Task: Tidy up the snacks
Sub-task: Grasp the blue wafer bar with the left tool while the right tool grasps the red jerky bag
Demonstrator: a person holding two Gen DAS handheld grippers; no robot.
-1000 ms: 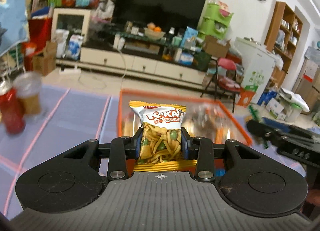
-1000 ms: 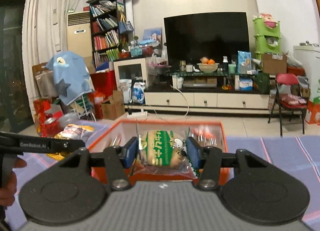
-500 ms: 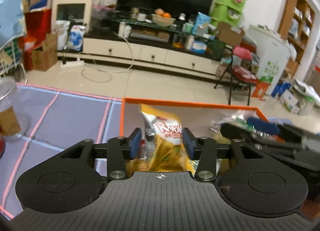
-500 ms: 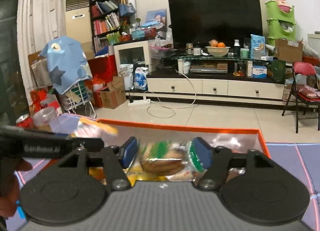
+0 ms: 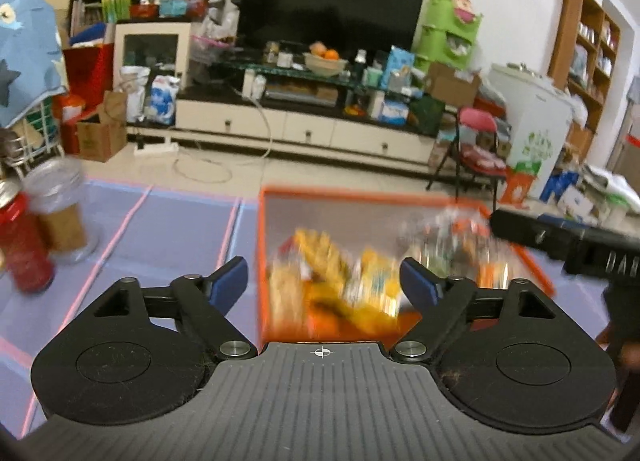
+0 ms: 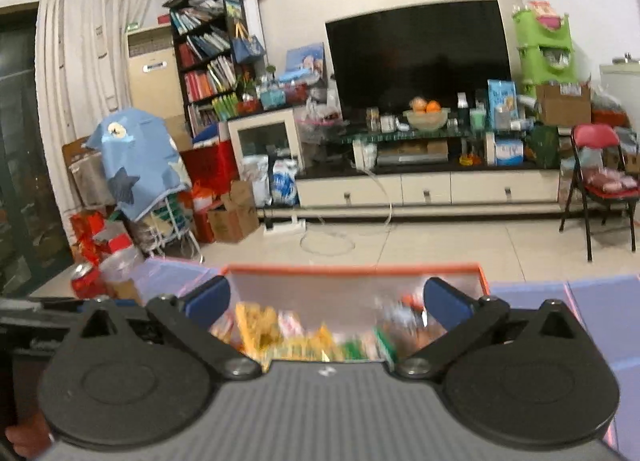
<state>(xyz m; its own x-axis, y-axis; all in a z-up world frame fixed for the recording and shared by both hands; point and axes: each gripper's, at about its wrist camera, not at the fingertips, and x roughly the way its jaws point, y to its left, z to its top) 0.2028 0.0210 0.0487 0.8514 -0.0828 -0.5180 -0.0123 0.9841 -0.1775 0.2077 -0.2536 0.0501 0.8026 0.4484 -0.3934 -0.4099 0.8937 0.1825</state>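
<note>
Snacks (image 5: 344, 281) lie in a blurred heap inside an orange-rimmed box (image 5: 262, 245) on the purple table (image 5: 160, 229); yellow, orange and green packets can be made out, but no labels can be read.

At the far left of the left wrist view, a red can (image 5: 22, 257) stands touching a clear plastic jar (image 5: 60, 209) with a brown band. Right of them, pink lines cross the table surface. Next comes the left gripper (image 5: 322, 281), its blue-padded fingers (image 5: 228, 281) spread wide and opening, hanging over the near left part of the box. Packets show in the gap below it, yet neither pad presses on any of them. At the right edge of that view the black body of the right gripper reaches in over the box's right rim.

In the right wrist view, the same can (image 6: 82, 281) and jar (image 6: 120, 273) sit at the left, beyond the box (image 6: 352, 270) corner. The right gripper (image 6: 326, 299) hangs over the near side of the box, its fingers (image 6: 446, 303) wide apart and opening, with packets (image 6: 304, 337) loose beneath and nothing clamped. Purple table (image 6: 600, 313) continues to the right.
</note>
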